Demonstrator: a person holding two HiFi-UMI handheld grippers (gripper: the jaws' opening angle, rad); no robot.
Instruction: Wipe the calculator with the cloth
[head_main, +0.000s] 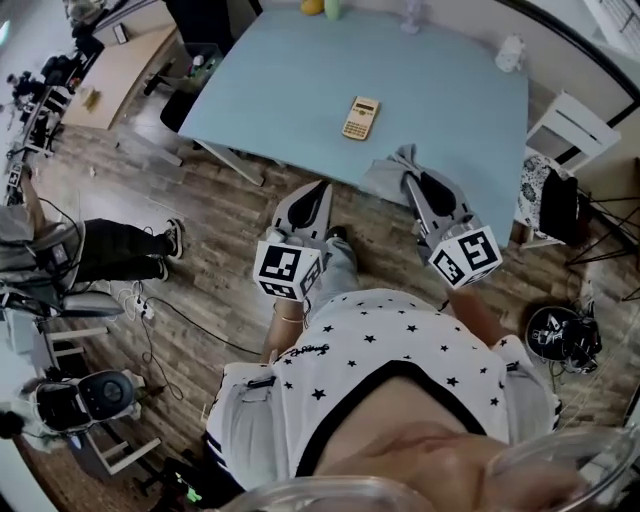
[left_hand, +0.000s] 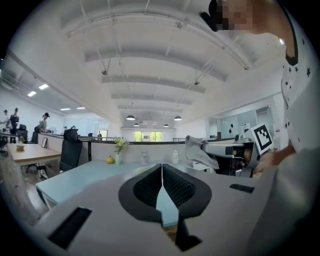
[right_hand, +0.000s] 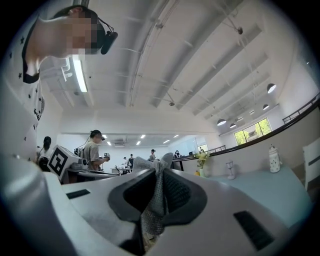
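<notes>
pinching the grey cloth (right_hand: 155, 205) tight in the right gripper (head_main: 410, 180), one bunch poking above the pads and the rest hanging loose by the near edge of the surface (head_main: 300, 90), likely ready for carrying forward. keeping the left gripper (head_main: 320, 190) pressed together on nothing, short of that edge, probably free for steadying later. calculator (head_main: 361, 118) lying flat mid-surface, well apart from both and not yet touched, so a reach outward seems called for first
</notes>
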